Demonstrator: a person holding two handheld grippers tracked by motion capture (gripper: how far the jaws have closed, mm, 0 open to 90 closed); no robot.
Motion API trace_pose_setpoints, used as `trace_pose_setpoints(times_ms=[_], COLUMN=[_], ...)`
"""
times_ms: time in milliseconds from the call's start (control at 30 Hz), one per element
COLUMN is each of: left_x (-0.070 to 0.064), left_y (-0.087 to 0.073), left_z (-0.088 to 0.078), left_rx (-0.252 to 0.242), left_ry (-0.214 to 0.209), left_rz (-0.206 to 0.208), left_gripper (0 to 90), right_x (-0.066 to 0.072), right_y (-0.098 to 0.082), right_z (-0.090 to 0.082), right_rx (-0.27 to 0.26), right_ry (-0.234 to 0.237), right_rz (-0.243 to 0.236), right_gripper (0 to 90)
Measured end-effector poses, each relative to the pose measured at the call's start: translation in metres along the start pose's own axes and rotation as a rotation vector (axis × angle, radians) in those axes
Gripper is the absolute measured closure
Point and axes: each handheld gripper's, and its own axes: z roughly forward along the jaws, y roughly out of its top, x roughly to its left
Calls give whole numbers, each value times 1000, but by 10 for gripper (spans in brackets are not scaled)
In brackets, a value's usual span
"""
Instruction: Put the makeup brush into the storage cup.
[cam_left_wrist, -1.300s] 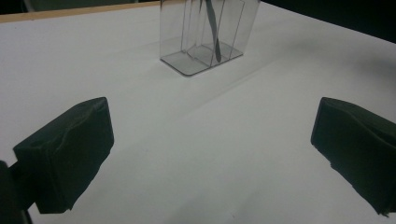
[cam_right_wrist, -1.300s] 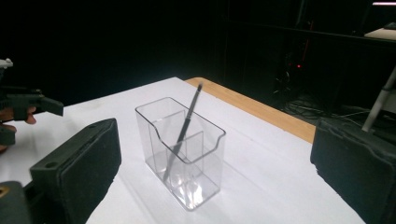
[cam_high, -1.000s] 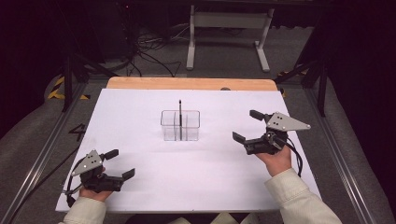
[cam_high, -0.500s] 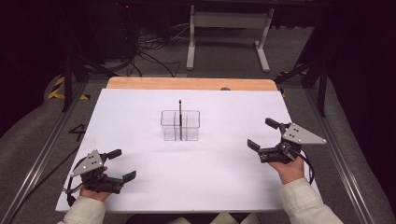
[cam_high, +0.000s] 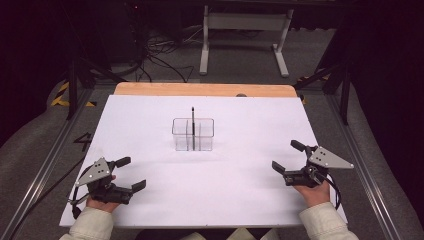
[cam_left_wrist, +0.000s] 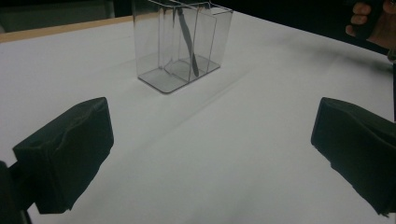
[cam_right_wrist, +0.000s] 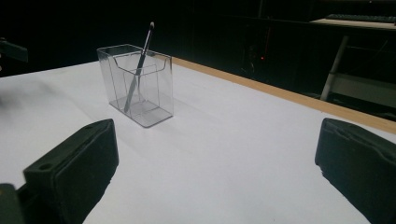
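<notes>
Both grippers, left (cam_high: 125, 174) and right (cam_high: 289, 157), rested on the table (cam_high: 240, 190) with jaws spread, empty; any reach for the pen (cam_high: 192, 125) in the clear holder (cam_high: 193, 134) called for descending straight.

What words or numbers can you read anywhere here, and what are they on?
"4": a dark mark on the grey floor, left of the white table; it looks like a numeral, though I am not certain.
Nothing readable on the clear plastic holder, the thin black pen in it, or either gripper.

The dark stick (cam_left_wrist: 187, 44) in the clear holder (cam_left_wrist: 182, 42) loses its top at the left gripper view's upper edge
</notes>
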Motion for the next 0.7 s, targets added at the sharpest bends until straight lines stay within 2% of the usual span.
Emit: trace_pose_setpoints(times_ms=[133, 233, 267, 300, 333, 500, 700], left_x=[0, 1, 1, 2, 2, 3, 5], left_y=[0, -1, -1, -1, -1, -3, -3], left_z=[2, 2, 2, 2, 2, 2, 0], left_rx=[6, 3, 3, 5, 4, 7, -16], left_ry=[-4, 4, 4, 5, 7, 11, 9], left_rz=[9, -5, -5, -3, -4, -14, -30], left_gripper=[0, 0, 0, 0, 0, 0, 0], right_x=[-1, -1, -1, -4, -4, -6, -3], right_y=[-12, -24, -24, -29, -30, -37, -39], right_z=[-2, -2, -2, -1, -2, 0, 2], right_rx=[12, 27, 27, 46, 43, 57, 74], right_ry=[-4, -4, -4, -7, -7, -12, -18], right_rz=[19, 43, 43, 74, 83, 104, 73], right_gripper=[0, 0, 0, 0, 0, 0, 0])
